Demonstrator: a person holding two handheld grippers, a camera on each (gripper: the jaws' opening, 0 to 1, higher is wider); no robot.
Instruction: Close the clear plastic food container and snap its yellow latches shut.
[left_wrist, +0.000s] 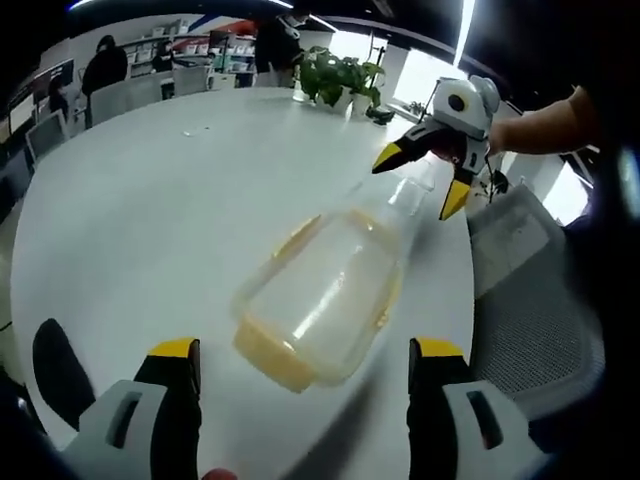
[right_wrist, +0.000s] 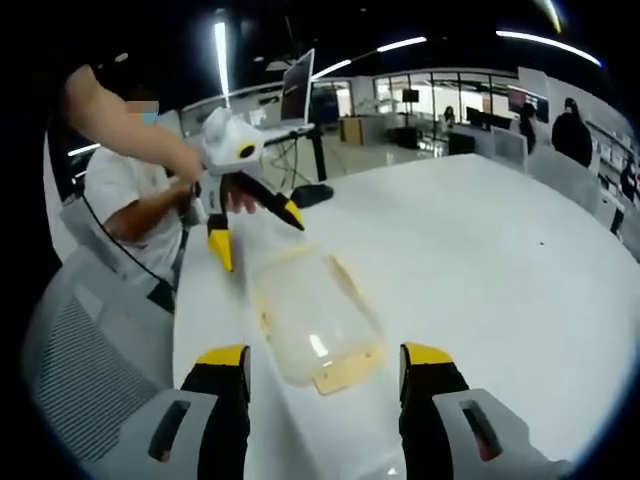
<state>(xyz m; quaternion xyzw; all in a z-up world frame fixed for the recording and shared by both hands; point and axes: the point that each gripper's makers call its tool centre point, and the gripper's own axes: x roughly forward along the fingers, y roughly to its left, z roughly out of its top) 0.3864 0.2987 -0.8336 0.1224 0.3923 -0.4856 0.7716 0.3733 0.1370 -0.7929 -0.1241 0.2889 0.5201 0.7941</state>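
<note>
- Closest in, in the left gripper view, the left gripper (left_wrist: 300, 365) has its yellow-tipped jaws spread wide with nothing between them. The near end of the clear plastic container (left_wrist: 325, 290) sits just beyond the tips, right in the gap.
- The right gripper view gives the same picture from the other end: the right gripper (right_wrist: 326, 362) is wide open and empty too, with the container (right_wrist: 310, 315) just ahead of the tips.
- So the box lies on the white table (left_wrist: 150, 220) close to its edge, with its long axis running pretty much from one gripper to the other. Each gripper faces one short end, and neither looks clearly nearer.
- A yellow latch (left_wrist: 272, 362) shows on the short end facing the left gripper, and another yellow latch (right_wrist: 345, 372) on the end facing the right one. Both look flared out, so probably not snapped yet.
- Hard bits: the plastic is see-through and blurry, so it's impossible to tell whether the lid is seated flat or where any side latches sit.
- Further back there's a grey mesh chair (left_wrist: 535, 300) beside the table, a potted plant (left_wrist: 340, 78), and people way off in the office.
</note>
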